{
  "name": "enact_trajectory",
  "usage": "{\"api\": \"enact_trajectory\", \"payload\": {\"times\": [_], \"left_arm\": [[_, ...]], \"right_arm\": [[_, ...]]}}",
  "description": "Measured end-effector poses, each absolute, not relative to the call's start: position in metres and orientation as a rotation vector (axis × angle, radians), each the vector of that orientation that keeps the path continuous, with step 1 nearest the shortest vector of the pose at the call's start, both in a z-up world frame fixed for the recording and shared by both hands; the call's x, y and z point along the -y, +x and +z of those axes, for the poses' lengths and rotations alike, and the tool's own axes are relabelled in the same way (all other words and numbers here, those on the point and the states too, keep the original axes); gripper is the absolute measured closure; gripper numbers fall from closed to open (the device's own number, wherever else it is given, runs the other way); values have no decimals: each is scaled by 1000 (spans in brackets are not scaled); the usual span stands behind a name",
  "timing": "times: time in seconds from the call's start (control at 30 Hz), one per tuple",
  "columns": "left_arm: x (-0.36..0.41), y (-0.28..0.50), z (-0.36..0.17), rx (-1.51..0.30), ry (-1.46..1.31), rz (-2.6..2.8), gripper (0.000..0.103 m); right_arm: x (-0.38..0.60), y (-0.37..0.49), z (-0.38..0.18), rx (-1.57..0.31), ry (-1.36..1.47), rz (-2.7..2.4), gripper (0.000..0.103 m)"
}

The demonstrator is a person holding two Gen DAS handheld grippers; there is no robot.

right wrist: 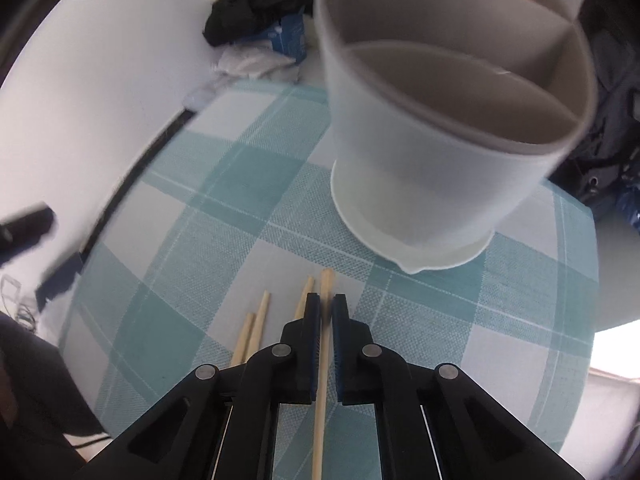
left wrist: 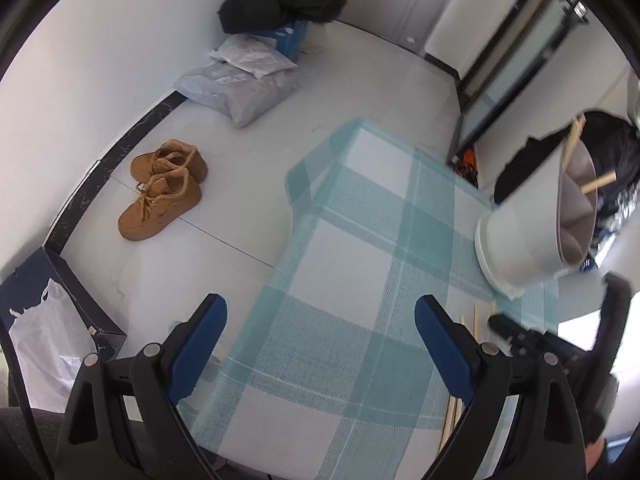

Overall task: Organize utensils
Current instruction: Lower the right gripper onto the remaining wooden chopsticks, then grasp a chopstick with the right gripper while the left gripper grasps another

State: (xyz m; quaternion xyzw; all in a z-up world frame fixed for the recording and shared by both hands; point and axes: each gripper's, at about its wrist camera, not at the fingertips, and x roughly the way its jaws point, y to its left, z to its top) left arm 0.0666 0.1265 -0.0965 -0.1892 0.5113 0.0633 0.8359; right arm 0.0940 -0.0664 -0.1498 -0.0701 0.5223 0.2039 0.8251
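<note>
A white round utensil holder [right wrist: 432, 152] with inner dividers stands on the teal checked tablecloth [right wrist: 224, 216]; it also shows in the left wrist view [left wrist: 532, 216] with chopsticks [left wrist: 576, 140] in it. My right gripper [right wrist: 326, 304] is shut on a wooden chopstick [right wrist: 325, 360] just in front of the holder. Three more chopsticks [right wrist: 256, 328] lie on the cloth to its left. My left gripper [left wrist: 320, 332] is open and empty over the cloth; the right gripper [left wrist: 520, 332] shows at its right.
The table edge [left wrist: 296, 200] drops to a white floor with tan boots [left wrist: 164, 188], grey parcels [left wrist: 240, 84], a dark jacket [left wrist: 280, 0] and a dark box with a plastic bag [left wrist: 48, 320]. Black bags [right wrist: 608, 120] lie behind the holder.
</note>
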Motion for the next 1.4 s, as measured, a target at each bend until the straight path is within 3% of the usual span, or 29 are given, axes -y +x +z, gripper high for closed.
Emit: {"api": "enact_trajectory", "payload": {"times": [0.23,0.43,0.7,1.07,1.13,1.23,1.3,1.4], "left_arm": [[-57,58,-104,-1146,-198,-56,11],[-21,50,-118,-1226,-100,-127,11],[-13,51,-136,-1317,-71,-104,11],[-8,63,-133,-1310,1,-12,12],[-9,70,-130,-1298,-7,-6,22],[-1,78,-129,-1286,3,-21,50],[2,82,-127,-1280,8,-28,76],[12,85,-127,-1292,11,-48,100]], "right_arm": [[128,78,-116,-971,163,458,98],[177,72,-118,-943,371,422,98],[222,59,-112,-903,475,397,99],[241,48,-105,-854,505,389,99],[238,48,-104,-848,484,394,99],[236,49,-104,-840,471,402,99],[236,48,-102,-835,463,404,99],[237,50,-103,-831,463,405,99]]}}
